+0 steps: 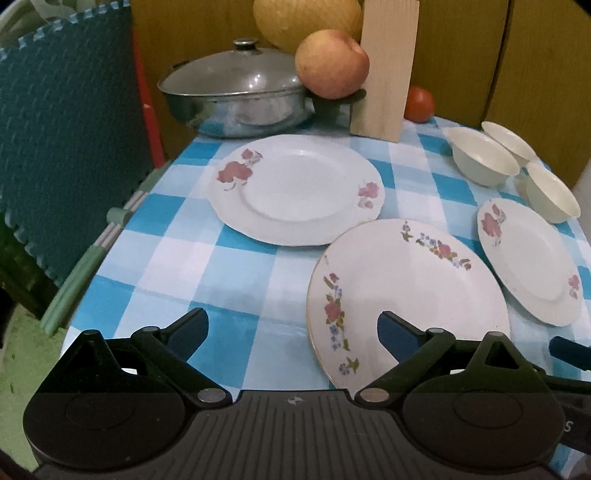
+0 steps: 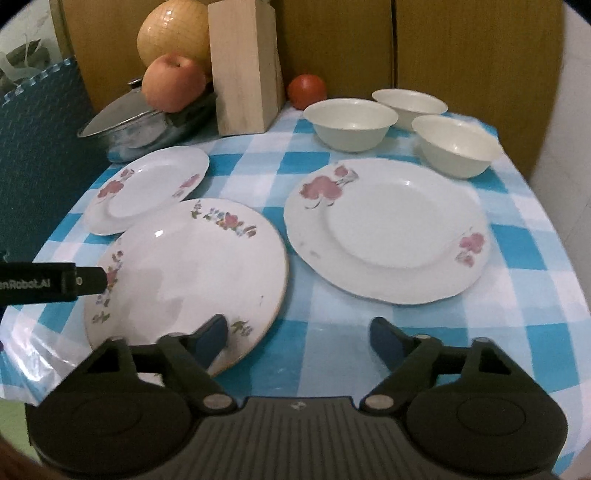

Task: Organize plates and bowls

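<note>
Three flowered plates lie on the checked cloth. A gold-rimmed plate (image 1: 406,280) (image 2: 184,266) sits in the middle, its far rim overlapping the left red-flower plate (image 1: 295,188) (image 2: 147,188). The right red-flower plate (image 2: 388,229) (image 1: 528,258) lies apart. Three cream bowls (image 2: 351,123) (image 2: 410,105) (image 2: 456,144) stand separately at the back right. My left gripper (image 1: 293,328) is open near the gold-rimmed plate's left rim. My right gripper (image 2: 299,332) is open, its left finger over that plate's near rim. Nothing is gripped.
A lidded steel pot (image 1: 236,96), an apple (image 1: 332,62), a wooden block (image 1: 384,70), a tomato (image 1: 419,103) and a large yellow fruit (image 1: 306,18) crowd the back. A teal foam mat (image 1: 66,129) stands beyond the table's left edge. Wooden panels close the rear.
</note>
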Available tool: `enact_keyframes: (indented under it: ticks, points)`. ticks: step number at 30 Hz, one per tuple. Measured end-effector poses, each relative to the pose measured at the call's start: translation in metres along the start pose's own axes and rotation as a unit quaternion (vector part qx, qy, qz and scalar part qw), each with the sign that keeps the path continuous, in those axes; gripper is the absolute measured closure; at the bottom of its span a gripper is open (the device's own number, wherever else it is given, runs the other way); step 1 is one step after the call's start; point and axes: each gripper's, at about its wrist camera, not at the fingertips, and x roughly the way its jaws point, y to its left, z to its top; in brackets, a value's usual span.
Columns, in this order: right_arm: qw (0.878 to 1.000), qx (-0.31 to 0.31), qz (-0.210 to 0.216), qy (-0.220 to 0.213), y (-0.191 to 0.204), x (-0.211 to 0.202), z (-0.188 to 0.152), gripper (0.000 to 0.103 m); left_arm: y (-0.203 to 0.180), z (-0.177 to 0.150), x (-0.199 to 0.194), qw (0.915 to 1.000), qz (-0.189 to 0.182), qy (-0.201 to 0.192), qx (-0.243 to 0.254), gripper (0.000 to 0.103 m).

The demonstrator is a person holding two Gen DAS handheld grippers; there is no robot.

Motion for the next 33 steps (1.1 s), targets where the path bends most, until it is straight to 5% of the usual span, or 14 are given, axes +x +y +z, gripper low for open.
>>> enact_keyframes:
  ticks: [12, 23, 33]
  points:
    - [0.999, 0.027, 0.043, -0.002, -0.007, 0.008, 0.007, 0.047, 0.001, 0.003, 0.027, 0.9975, -0.045, 0.052, -0.013, 0.023]
    - [0.993, 0.047, 0.109, 0.014, -0.013, 0.013, 0.012, 0.08, -0.014, 0.007, 0.03, 0.9964, -0.064, 0.053, 0.016, 0.024]
    - [0.989, 0.07, 0.13, 0.023, -0.018, 0.016, 0.012, 0.083, -0.016, 0.011, 0.033, 0.9956, -0.076, 0.052, 0.019, 0.027]
